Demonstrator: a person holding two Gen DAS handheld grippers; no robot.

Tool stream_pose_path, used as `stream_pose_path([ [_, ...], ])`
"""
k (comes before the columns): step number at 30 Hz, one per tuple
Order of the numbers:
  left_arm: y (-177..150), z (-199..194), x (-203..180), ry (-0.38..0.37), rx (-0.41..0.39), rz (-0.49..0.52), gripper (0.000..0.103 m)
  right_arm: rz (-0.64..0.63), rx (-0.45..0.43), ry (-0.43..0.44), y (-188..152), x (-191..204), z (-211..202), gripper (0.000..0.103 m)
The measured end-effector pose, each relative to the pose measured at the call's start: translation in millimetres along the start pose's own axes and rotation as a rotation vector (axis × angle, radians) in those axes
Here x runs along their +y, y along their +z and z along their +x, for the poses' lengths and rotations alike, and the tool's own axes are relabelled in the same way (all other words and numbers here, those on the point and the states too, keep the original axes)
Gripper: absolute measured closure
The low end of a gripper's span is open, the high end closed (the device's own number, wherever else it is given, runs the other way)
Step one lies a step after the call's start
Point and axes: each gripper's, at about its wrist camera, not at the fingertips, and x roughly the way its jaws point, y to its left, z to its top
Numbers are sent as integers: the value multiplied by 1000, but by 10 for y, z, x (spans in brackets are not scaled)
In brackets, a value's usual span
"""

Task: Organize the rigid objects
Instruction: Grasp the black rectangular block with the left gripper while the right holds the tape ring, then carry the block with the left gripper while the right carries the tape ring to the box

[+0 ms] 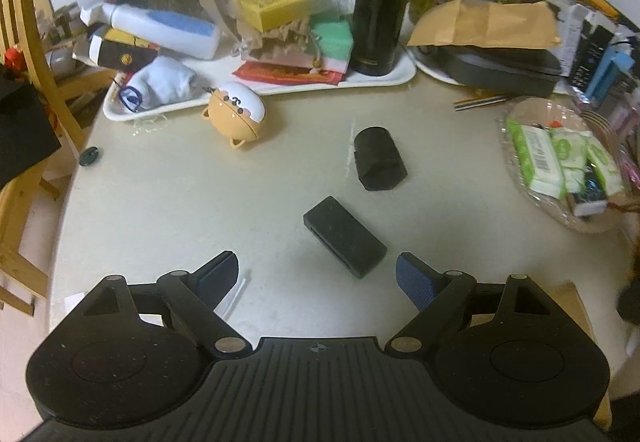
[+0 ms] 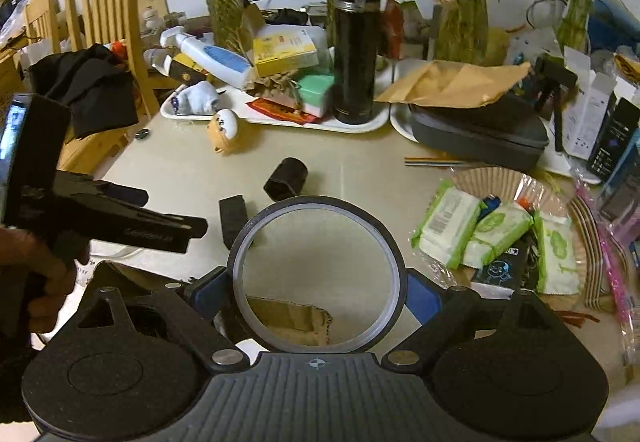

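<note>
A ring [image 2: 316, 274] is clamped in the wide-spread right tool [image 2: 316, 292], the left tool [image 1: 316, 278] is held open and empty above a black block [image 1: 344, 236], and a black cup [image 1: 379, 158] is left loose on the table [image 1: 180, 202].

Free room: bare desk [image 1: 168, 202] centre-left.
Obstacles: 2 black blocks, flat [image 1: 344, 236] and stubby [image 1: 380, 158]; cluttered tray [image 1: 384, 80] behind.

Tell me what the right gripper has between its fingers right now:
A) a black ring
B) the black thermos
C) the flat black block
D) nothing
A: in the right wrist view the black ring sits clamped between the right gripper pads, while the flat black block lies on the table beyond.
</note>
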Motion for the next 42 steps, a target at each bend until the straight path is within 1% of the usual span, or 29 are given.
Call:
stream_pose_path([
  [5, 100, 244, -60, 2, 36, -28, 17, 19, 23, -7, 16, -52, 53, 11],
  [8, 149, 375, -101, 5, 63, -51, 23, 16, 29, -1, 25, -46, 71, 11],
  [11, 193, 519, -128, 2, 94, -74, 24, 14, 34, 3, 36, -41, 86, 11],
  [14, 217, 666, -134, 22, 133, -89, 32, 26, 33, 3, 53, -66, 88, 11],
  [15, 222, 689, -125, 12, 131, -101, 34, 32, 33, 3, 57, -78, 89, 11],
  [17, 235, 726, -134, 15, 147, -103, 37, 38, 34, 2, 64, -94, 96, 11],
  [18, 234, 733, -147, 19, 147, -96, 44, 39, 35, 1, 64, -99, 98, 11],
  [19, 231, 741, -159, 21, 146, -86, 47, 39, 36, 0, 65, -100, 101, 11],
  [20, 228, 750, -173, 28, 151, -76, 54, 38, 36, -1, 65, -98, 104, 11],
  [21, 222, 739, -190, 45, 147, -65, 62, 37, 38, -1, 63, -97, 107, 11],
  [23, 228, 727, -197, 76, 146, -51, 71, 37, 39, 1, 65, -92, 112, 11],
  [25, 217, 699, -149, 59, 142, -66, 71, 38, 41, -3, 67, -87, 121, 11],
  [29, 207, 573, -137, 86, 103, -37, 72, 39, 44, -8, 70, -84, 141, 11],
  [37, 154, 180, -59, 78, 55, -27, 72, 47, 61, -15, 79, -78, 189, 11],
  [42, 113, -22, -12, 70, 28, -39, 72, 53, 77, -12, 83, -59, 225, 11],
])
